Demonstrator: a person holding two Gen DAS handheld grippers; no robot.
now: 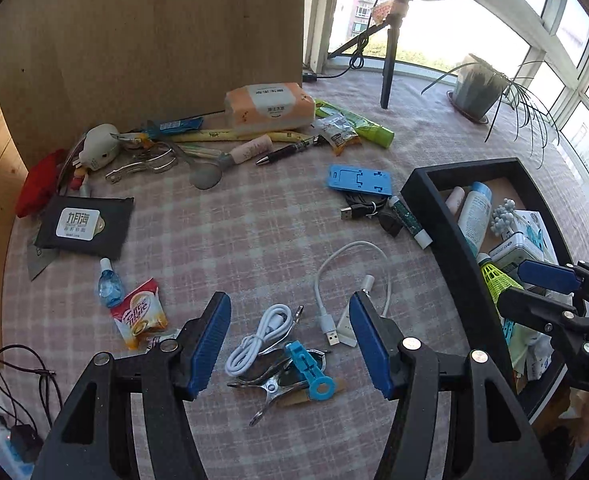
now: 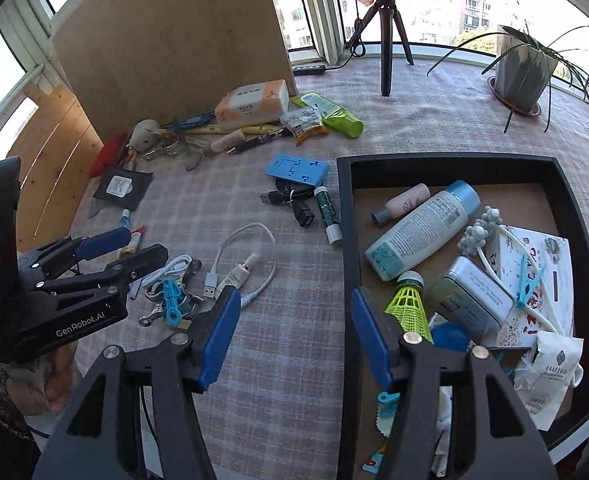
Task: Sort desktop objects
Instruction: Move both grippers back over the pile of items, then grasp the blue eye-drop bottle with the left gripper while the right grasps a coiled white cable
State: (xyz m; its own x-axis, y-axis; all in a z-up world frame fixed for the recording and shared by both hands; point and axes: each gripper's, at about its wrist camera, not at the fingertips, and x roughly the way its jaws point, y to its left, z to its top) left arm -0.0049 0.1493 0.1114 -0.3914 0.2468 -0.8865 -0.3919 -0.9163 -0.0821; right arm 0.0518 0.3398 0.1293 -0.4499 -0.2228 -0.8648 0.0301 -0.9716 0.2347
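My left gripper (image 1: 290, 344) is open and empty, low over a small pile: a coiled white cable (image 1: 260, 334), metal clips (image 1: 272, 390) and a blue plastic key (image 1: 310, 372). It also shows in the right wrist view (image 2: 130, 252). A white USB cable (image 1: 350, 280) lies just beyond. My right gripper (image 2: 294, 336) is open and empty, over the left wall of the black tray (image 2: 344, 240). It appears at the right edge of the left wrist view (image 1: 534, 288). The tray holds a white lotion bottle (image 2: 422, 232), a yellow shuttlecock (image 2: 410, 304) and a tin (image 2: 470, 296).
On the checked cloth lie a blue phone stand (image 1: 358, 179), a black cable (image 1: 360, 208), a glue stick (image 1: 410, 222), a black pouch (image 1: 84, 224), a coffee sachet (image 1: 138, 316), a pen (image 1: 290, 149) and a tissue pack (image 1: 268, 108). A wooden board (image 1: 154, 48), tripod (image 1: 388, 68) and potted plant (image 1: 476, 88) stand behind.
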